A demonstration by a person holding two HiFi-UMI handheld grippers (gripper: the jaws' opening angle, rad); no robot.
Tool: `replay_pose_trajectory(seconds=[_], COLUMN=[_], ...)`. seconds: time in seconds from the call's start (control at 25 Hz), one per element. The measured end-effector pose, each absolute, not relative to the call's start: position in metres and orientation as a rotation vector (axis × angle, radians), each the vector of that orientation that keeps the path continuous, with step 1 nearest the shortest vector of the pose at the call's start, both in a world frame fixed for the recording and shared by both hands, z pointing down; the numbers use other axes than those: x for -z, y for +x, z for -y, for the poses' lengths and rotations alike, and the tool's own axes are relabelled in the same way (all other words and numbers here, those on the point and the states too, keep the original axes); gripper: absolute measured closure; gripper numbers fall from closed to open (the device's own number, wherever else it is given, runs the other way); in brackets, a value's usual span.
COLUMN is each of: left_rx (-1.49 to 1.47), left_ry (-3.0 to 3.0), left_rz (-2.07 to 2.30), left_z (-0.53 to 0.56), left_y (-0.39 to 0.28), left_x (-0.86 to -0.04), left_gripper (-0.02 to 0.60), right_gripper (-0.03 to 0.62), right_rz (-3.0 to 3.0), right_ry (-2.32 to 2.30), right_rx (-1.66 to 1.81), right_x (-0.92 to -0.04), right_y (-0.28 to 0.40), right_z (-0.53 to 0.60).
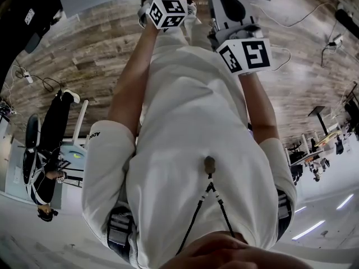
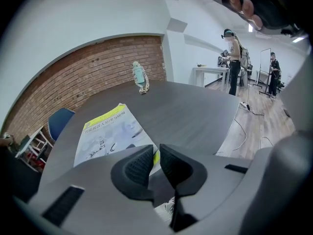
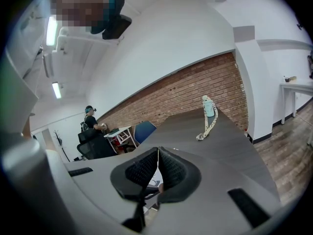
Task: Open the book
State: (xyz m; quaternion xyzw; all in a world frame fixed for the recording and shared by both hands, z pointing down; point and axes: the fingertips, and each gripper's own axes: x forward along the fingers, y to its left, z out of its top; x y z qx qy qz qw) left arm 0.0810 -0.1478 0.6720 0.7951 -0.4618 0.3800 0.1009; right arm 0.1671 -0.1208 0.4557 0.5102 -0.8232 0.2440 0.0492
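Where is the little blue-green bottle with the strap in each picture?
Head view: not in it.
Left gripper view: the bottle is upper middle, near the far edge of the table, beyond the book.
Right gripper view: the bottle is right of middle, its strap trailing onto the table.
Shared landmark: the brick wall behind the bottle in both gripper views.

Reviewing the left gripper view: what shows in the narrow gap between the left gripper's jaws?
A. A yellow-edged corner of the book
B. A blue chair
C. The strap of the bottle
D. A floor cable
A: in the left gripper view the left gripper has its jaws nearly together at the near corner of the book, and a yellow strip of that corner shows in the gap.
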Motion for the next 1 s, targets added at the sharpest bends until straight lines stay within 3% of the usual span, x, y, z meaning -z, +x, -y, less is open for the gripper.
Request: replay_pose_trajectory(seconds=[1.0], left_rx=[-1.074], left_ry=[2.344], left_rz=[1.342], left_z=[0.137], left_y=[0.055], left_x=[-0.659], left_gripper=[0.552], right_gripper=[0.557], right_rz=[2.523], right_ry=[1.538], right_rx=[-0.676], right_x=[-0.448], right_y=[0.151], right_z=[0.097])
